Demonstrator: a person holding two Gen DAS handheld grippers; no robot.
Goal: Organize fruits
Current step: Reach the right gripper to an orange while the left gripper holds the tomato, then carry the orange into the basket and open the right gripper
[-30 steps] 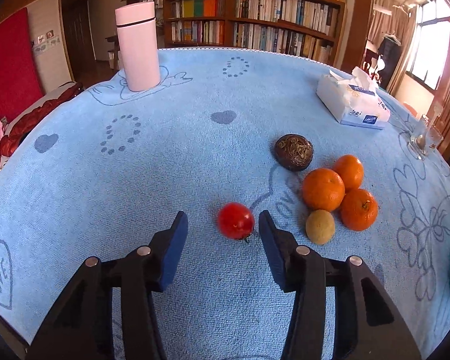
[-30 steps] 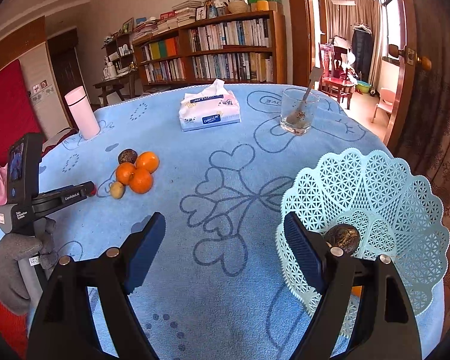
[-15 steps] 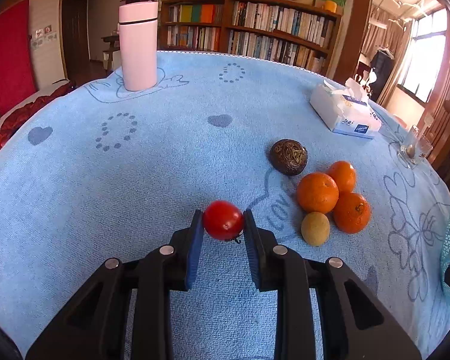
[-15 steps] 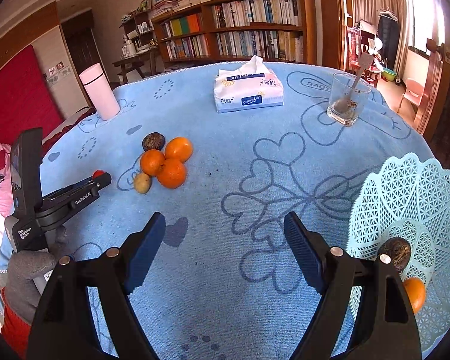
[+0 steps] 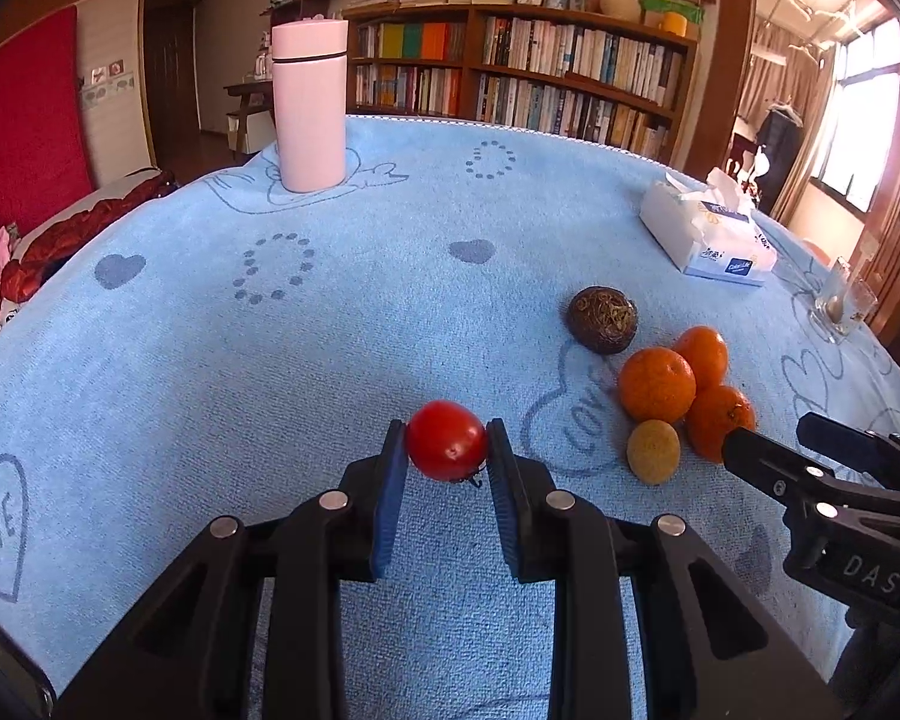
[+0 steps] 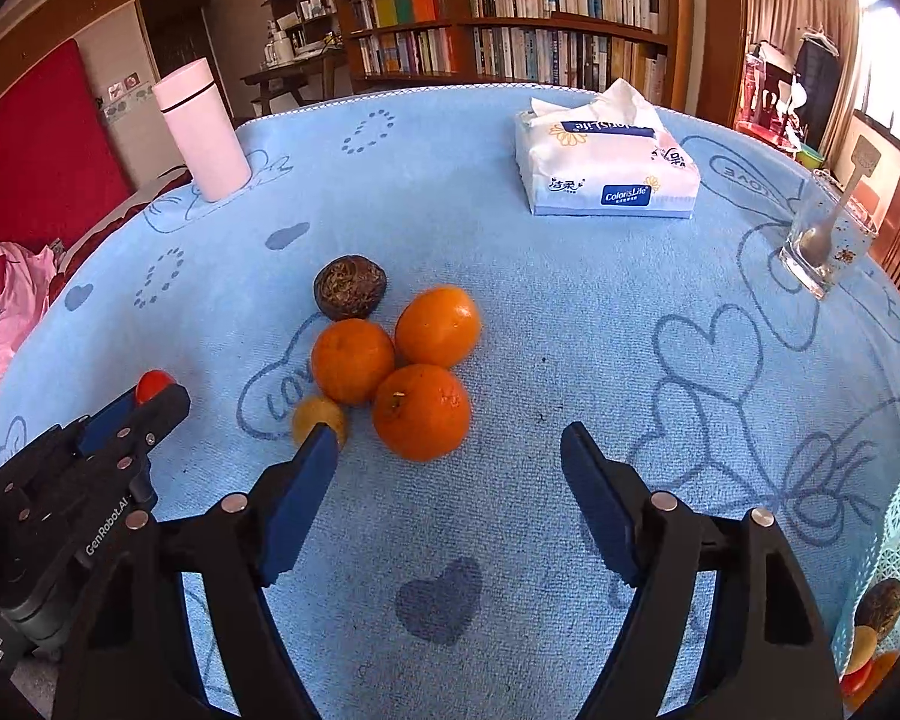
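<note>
Gleaming round red tomato (image 5: 447,440)

I'm seeing my left gripper (image 5: 445,462) as matte black angular plastic, its two fingers faced with ribbed blue pads (image 5: 390,510) and studded with round silver screws. My right gripper (image 6: 447,498) is showing the same build: black arms, blue pads (image 6: 297,504), silver screw heads. White lettering reading "GenRobot.AI" is running along the left unit's side, and "DAS" is showing on the right unit's.
</note>
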